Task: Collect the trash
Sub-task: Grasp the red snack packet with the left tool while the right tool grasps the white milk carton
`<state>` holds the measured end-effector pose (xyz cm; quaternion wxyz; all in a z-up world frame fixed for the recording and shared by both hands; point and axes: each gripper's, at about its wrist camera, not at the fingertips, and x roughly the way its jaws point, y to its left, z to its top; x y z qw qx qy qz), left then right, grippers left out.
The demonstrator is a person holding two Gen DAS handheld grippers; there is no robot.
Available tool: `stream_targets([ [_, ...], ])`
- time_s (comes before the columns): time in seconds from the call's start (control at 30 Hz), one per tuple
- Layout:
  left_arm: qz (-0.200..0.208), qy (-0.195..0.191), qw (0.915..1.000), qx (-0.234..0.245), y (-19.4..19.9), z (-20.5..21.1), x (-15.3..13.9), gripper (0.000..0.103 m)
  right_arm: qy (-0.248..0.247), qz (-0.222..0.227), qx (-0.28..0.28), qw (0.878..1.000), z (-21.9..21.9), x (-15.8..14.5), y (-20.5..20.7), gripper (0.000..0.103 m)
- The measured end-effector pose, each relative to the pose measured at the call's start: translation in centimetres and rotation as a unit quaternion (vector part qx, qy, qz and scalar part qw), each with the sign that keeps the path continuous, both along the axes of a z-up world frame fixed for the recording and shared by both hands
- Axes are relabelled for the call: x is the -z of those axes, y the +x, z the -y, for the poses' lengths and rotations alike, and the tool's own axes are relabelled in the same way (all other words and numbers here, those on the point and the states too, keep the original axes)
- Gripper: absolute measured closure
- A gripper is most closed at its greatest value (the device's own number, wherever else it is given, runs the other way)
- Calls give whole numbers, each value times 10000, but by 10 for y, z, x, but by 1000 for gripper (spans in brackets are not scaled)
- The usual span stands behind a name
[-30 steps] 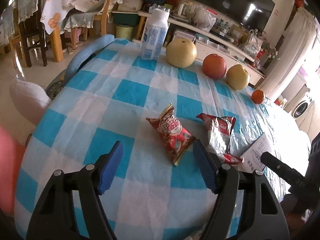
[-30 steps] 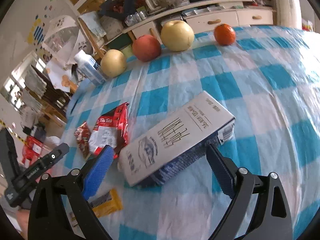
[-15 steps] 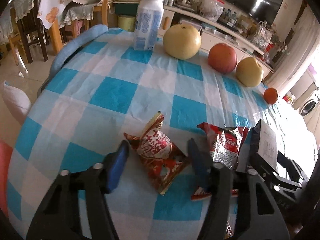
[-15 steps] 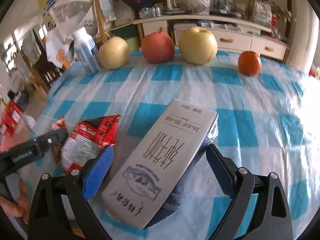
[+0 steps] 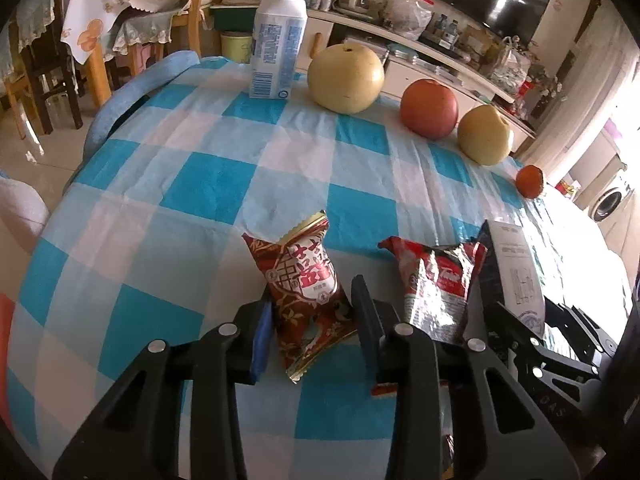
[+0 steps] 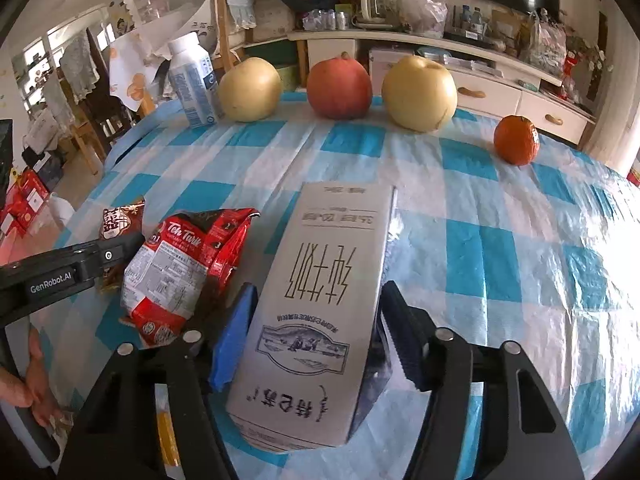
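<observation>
A dark red snack packet (image 5: pixel 306 280) lies on the blue-checked tablecloth (image 5: pixel 208 184). My left gripper (image 5: pixel 311 292) is closing on it, both pads against its sides. Just right of it lies a crumpled red Teh Tarik packet (image 5: pixel 436 280), also visible in the right wrist view (image 6: pixel 188 264). A grey milk carton (image 6: pixel 320 288) lies flat, pointing away from me. My right gripper (image 6: pixel 319 292) is closing across its width, the blue pad and the black pad touching its two long sides. The carton's end (image 5: pixel 516 276) shows beyond the Teh Tarik packet.
Along the table's far edge stand a white milk bottle (image 5: pixel 278 40), two pears (image 5: pixel 346 78) (image 5: pixel 484 134), a red apple (image 5: pixel 429 108) and a small orange (image 5: pixel 529 181). A yellow wrapper (image 6: pixel 164 440) lies under my right gripper. Chairs and a low cabinet stand beyond the table.
Both grippers moved forward and their jaws narrowed, the left around the snack packet, the right around the carton. The right view rolled, so the carton now runs straight away from me.
</observation>
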<state>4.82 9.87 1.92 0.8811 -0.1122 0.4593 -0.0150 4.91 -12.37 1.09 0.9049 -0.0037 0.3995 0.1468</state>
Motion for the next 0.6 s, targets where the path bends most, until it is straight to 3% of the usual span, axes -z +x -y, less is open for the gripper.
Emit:
stream_targets([
  [0.2, 94, -79, 9998, 155, -11, -2, -6, 71, 228, 12, -86, 9997, 7, -1, -6, 42],
  [0.6, 450, -221, 9983, 292, -50, -15, -26, 72, 768, 90, -88, 9970, 24, -11, -23, 42],
])
